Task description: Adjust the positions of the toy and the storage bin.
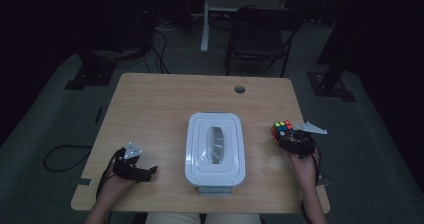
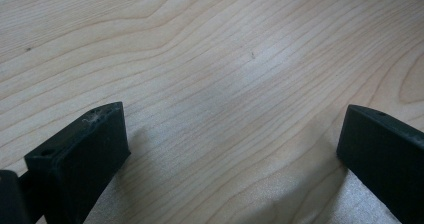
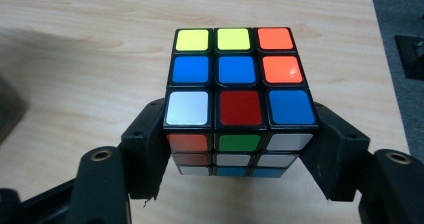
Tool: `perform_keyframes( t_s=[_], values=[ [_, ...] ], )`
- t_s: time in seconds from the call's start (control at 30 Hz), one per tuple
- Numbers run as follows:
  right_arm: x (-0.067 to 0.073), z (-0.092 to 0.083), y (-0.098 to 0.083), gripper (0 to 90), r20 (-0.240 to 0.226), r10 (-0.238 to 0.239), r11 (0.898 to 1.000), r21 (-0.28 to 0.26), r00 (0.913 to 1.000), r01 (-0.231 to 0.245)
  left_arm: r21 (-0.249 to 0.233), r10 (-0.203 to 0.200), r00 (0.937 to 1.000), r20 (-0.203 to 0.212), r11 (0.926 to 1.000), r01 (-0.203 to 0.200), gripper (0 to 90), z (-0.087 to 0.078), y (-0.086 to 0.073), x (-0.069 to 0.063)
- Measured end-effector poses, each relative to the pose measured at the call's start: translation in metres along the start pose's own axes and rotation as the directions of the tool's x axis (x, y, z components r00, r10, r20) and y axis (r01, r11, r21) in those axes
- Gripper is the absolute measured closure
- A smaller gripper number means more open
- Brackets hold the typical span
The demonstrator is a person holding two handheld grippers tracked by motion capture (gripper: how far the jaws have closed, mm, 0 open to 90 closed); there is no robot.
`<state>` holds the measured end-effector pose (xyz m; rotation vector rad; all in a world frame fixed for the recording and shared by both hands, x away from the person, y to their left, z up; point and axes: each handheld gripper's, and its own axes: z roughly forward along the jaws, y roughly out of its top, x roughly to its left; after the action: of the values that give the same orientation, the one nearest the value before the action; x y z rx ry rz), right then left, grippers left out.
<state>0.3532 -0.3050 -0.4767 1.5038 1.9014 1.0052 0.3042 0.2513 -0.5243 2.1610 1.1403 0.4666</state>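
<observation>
At the right edge of the high view, the right gripper point(image 1: 292, 139) holds a puzzle cube point(image 1: 281, 129) above the wooden bench point(image 1: 160, 104), its fingers point(image 3: 145, 149) clamped on the cube's two opposite sides. A white lidded box point(image 1: 215, 149) sits at the centre, to the left of the cube, so the right hand is nearer it in my judgement. At lower left the left gripper point(image 1: 145, 171) rests with fingers point(image 2: 85, 154) spread apart and empty; the surrounding room is dark, with a chair point(image 1: 260, 34) beyond.
</observation>
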Motion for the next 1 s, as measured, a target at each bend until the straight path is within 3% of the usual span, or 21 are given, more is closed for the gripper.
perform_keyframes(
  t_s=[0.27, 0.53, 0.67, 1.0],
  values=[
    [-0.001, -0.025, -0.028, 33.9, -0.011, 0.01, 1.0, 0.02, 0.9999, -0.01, 0.0, 0.0, 1.0, 0.0, 1.0, 0.0, 0.8, 0.0, 0.0, 0.0],
    [-0.007, -0.05, -0.046, 33.9, 0.015, -0.002, 0.999, 0.051, 0.9999, 0.001, 0.0, 0.0, 1.0, 0.0, 1.0, 0.0, 0.8, 0.0, 0.0, 0.0],
    [-0.011, -0.062, -0.054, 33.9, 0.016, 0.014, 0.999, 0.051, 0.9998, -0.015, 0.0, 0.0, 1.0, 0.0, 1.0, 0.0, 0.8, 0.0, 0.0, 0.0],
    [-0.008, -0.075, -0.08, 33.9, 0.016, 0.028, 0.997, 0.069, 0.9995, -0.029, 0.0, 0.0, 1.0, 0.0, 1.0, 0.0, 0.8, 0.0, 0.0, 0.0]
  ],
)
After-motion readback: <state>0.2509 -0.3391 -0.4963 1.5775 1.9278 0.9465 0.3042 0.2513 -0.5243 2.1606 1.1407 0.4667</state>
